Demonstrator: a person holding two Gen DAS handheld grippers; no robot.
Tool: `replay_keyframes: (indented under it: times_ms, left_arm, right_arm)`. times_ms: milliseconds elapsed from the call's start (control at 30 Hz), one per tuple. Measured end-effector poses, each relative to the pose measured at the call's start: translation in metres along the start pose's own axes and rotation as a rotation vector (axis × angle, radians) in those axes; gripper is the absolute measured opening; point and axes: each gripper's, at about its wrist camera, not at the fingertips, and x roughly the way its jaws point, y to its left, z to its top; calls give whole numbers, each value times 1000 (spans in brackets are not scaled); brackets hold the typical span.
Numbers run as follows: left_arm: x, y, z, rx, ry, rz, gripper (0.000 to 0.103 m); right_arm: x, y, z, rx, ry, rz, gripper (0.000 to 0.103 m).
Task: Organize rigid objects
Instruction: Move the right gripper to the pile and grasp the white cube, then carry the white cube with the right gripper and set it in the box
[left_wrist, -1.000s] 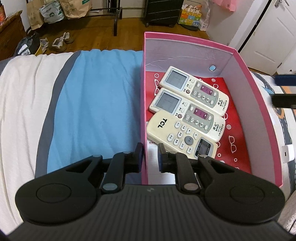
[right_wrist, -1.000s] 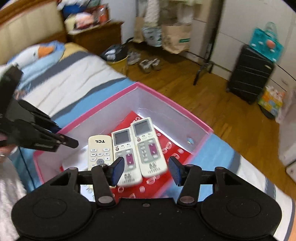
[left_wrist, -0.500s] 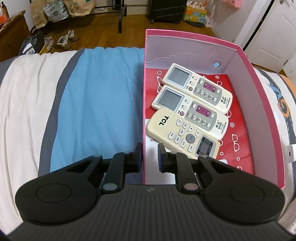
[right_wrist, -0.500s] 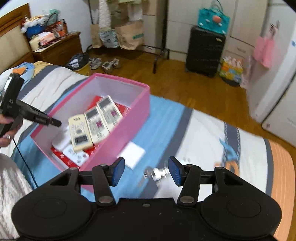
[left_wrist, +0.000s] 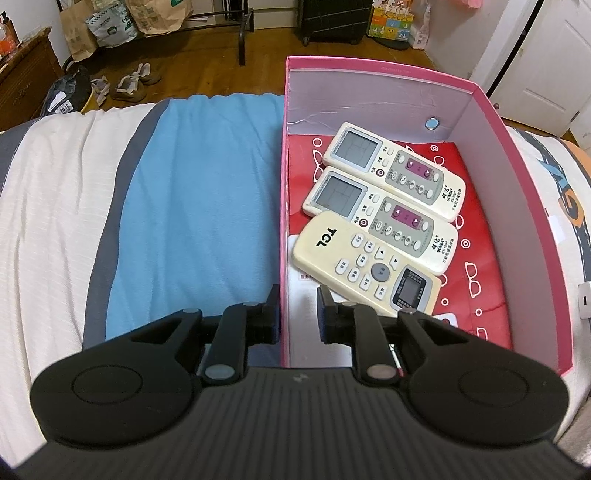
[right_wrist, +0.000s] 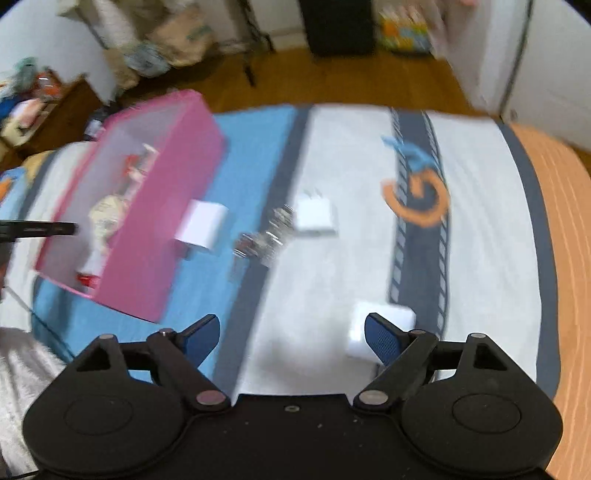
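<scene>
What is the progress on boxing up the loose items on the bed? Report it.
Done: three remotes lie side by side in the pink box. In hand: nothing; the left claw straddles the box's near wall, and the right claw is open above the bedspread. Left: three white blocks and a blurred metallic item on the bed.
</scene>
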Motion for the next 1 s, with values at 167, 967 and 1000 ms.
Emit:
replay_keyframes:
  times_ms: [167, 967, 1000]
  left_arm:
    - [-1, 0, 0, 3, -1, -4, 19]
    - [4, 1, 0, 0, 1, -13, 19]
    - [4, 2, 0, 1, 1, -13, 19]
  right_arm:
    - [44, -39, 2, 191, 118, -16, 88]
    - [67, -10, -1, -37, -29, -114, 64]
    - [65, -9, -1, -39, -40, -108, 64]
